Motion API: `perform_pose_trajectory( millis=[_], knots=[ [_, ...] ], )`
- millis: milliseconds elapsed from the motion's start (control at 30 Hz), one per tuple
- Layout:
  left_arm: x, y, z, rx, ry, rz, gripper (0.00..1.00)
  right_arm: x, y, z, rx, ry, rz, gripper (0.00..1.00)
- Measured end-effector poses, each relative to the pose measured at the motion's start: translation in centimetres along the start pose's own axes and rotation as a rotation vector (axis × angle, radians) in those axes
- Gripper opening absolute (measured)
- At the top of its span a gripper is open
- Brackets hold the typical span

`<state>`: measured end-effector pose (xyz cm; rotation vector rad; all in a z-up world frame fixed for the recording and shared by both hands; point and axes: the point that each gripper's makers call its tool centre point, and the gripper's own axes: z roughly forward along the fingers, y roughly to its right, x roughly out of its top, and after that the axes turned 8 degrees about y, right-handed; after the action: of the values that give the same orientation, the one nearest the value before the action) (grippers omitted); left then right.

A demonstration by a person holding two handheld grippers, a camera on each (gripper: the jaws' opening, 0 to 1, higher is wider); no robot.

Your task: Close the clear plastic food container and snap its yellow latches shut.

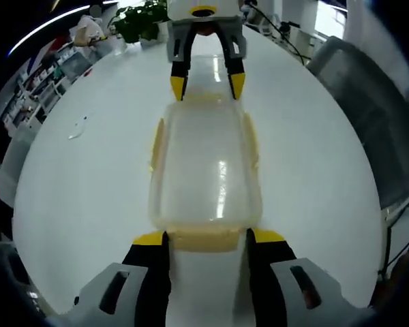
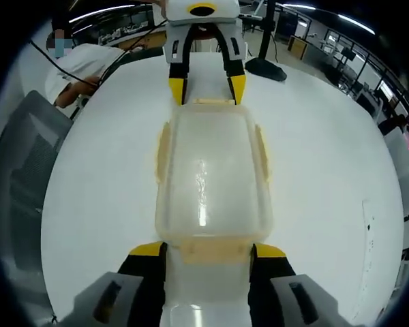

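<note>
The clear plastic container (image 1: 204,170) lies lengthwise on the white table (image 1: 88,191) with its lid resting on top. Pale yellow latches (image 1: 157,144) run along its sides and ends. My left gripper (image 1: 208,238) stands open at the near end, its yellow-tipped jaws either side of the end latch (image 1: 204,240). My right gripper (image 1: 208,86) is open at the far end, straddling that latch. In the right gripper view the container (image 2: 211,170) shows from the other end: the right gripper (image 2: 208,250) is open around the near latch (image 2: 215,251), and the left gripper (image 2: 207,88) is open opposite.
A potted plant (image 1: 140,20) stands at the table's far edge, and a small scrap (image 1: 77,129) lies to the left. Grey chairs (image 1: 375,102) (image 2: 20,177) sit beside the table. A person (image 2: 82,65) leans at the far side near a black stand base (image 2: 262,68).
</note>
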<state>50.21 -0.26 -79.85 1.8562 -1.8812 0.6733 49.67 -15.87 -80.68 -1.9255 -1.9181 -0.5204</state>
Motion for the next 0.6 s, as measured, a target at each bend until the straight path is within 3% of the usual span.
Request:
perform_pose_trajectory(
  millis=[133,233,600],
  knots=[
    [-0.24,-0.08,-0.03,-0.001,0.014,-0.003,0.40,0.01,-0.09,0.04,0.003,0.000,-0.014,0.46],
    [-0.47,0.03,-0.21,-0.001,-0.005,-0.002,0.37,-0.35,-0.21,-0.14,0.005,-0.027,-0.027,0.37],
    [-0.65,0.00,-0.10,0.006,-0.016,0.012,0.37,-0.20,-0.58,0.35,0.006,-0.051,-0.027,0.38]
  ],
)
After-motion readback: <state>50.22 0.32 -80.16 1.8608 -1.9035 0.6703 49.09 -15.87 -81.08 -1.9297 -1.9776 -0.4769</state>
